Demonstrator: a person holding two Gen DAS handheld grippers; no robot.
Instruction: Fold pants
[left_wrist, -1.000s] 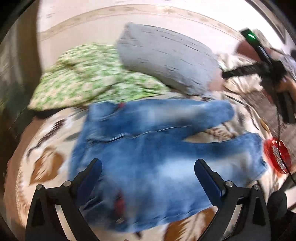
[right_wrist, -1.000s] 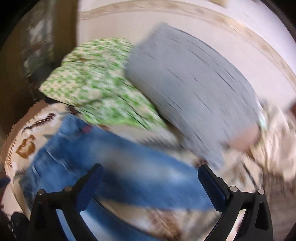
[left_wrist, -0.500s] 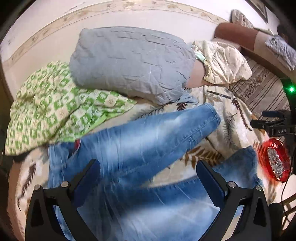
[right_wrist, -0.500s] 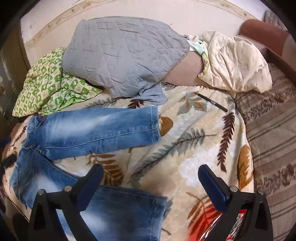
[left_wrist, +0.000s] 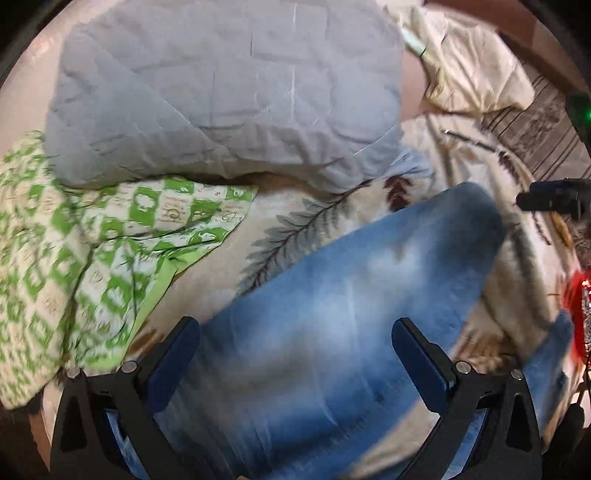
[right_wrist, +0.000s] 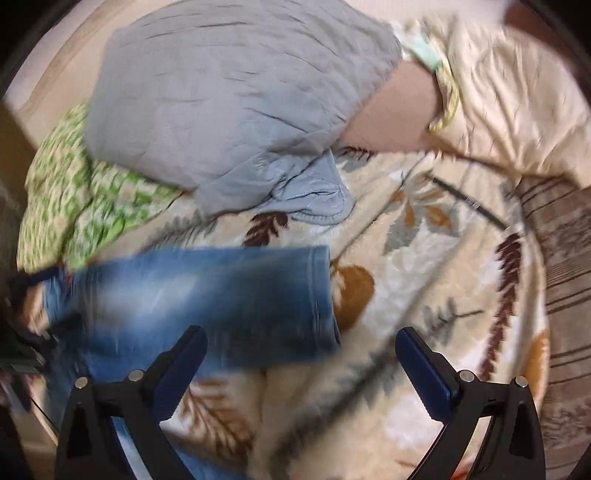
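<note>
Faded blue jeans (left_wrist: 351, 306) lie spread on a leaf-patterned blanket (left_wrist: 295, 206), the two legs apart. My left gripper (left_wrist: 295, 350) hovers open over the upper part of one leg, nothing between its fingers. In the right wrist view the same leg (right_wrist: 221, 291) ends in a hem near the centre; my right gripper (right_wrist: 301, 363) is open just below that hem, over the blanket (right_wrist: 424, 288). The other leg shows only as a blue strip (right_wrist: 125, 435) at lower left. Part of the right gripper shows in the left wrist view (left_wrist: 550, 195) as a black bar.
A grey quilted pillow (left_wrist: 221, 96) and a green checked cloth (left_wrist: 92, 258) lie behind the jeans. A cream pillow (right_wrist: 517, 103) and striped bedding (right_wrist: 565, 266) are at right. A red object (left_wrist: 580, 317) sits at the right edge. A dark pen (right_wrist: 469, 203) lies on the blanket.
Both grippers have dropped closer to the bed and moved forward. The left one now sits over the far leg; the right one has neared that leg's hem. Both stay open.
</note>
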